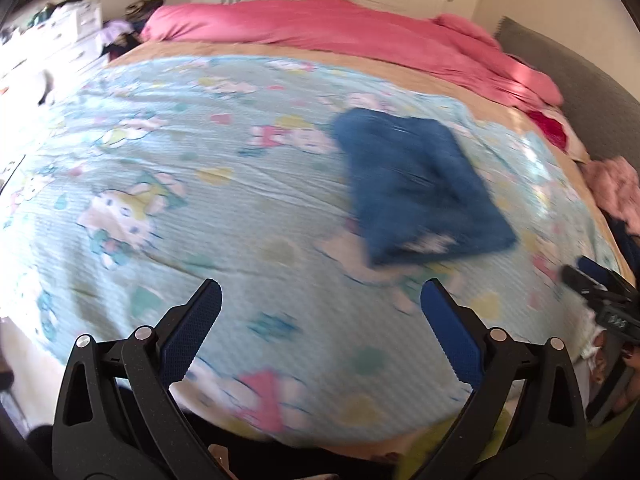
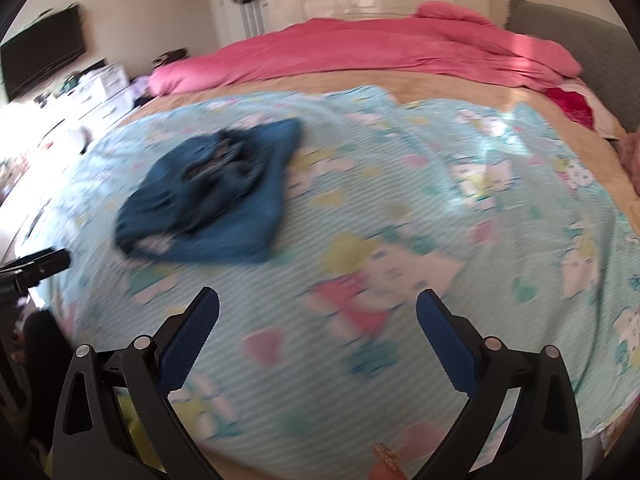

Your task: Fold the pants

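Note:
The dark blue pants lie folded in a compact bundle on the light blue cartoon-print sheet. In the right wrist view the pants sit to the upper left, with the waist opening showing. My left gripper is open and empty, held above the sheet short of the pants. My right gripper is open and empty, to the right of the pants. The right gripper also shows at the left wrist view's right edge. Both views are blurred.
A pink duvet lies bunched along the far side of the bed. A grey headboard stands at the right. Pink clothes lie at the right edge. White drawers and a dark TV are at the left.

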The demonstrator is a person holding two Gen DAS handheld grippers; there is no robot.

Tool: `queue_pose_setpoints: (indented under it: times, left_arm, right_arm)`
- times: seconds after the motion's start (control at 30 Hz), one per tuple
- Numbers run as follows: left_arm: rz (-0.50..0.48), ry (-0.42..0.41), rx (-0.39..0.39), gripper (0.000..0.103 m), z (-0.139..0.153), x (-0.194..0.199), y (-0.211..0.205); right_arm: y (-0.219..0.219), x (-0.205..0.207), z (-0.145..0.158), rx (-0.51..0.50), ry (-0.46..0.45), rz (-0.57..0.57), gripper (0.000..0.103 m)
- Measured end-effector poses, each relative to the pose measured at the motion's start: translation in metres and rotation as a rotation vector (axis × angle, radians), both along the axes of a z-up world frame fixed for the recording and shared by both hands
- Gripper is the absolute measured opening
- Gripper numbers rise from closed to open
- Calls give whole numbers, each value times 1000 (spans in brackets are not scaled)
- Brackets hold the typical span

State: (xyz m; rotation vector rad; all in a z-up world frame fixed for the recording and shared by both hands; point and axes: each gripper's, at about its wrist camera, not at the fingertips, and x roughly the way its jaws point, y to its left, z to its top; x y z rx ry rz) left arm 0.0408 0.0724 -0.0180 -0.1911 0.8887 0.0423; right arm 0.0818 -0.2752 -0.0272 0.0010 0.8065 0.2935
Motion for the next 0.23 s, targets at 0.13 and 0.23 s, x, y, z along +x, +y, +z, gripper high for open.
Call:
queue_pose_setpoints:
  times: [0.13, 0.23]
  left_arm:
    - [127, 57, 34, 94, -9, 35, 66]
    - [225, 109, 119, 94, -20, 71, 119]
  right_arm:
    - [-62, 43, 4, -45, -1, -129, 99]
    - [-127, 90, 2, -148, -20, -288, 99]
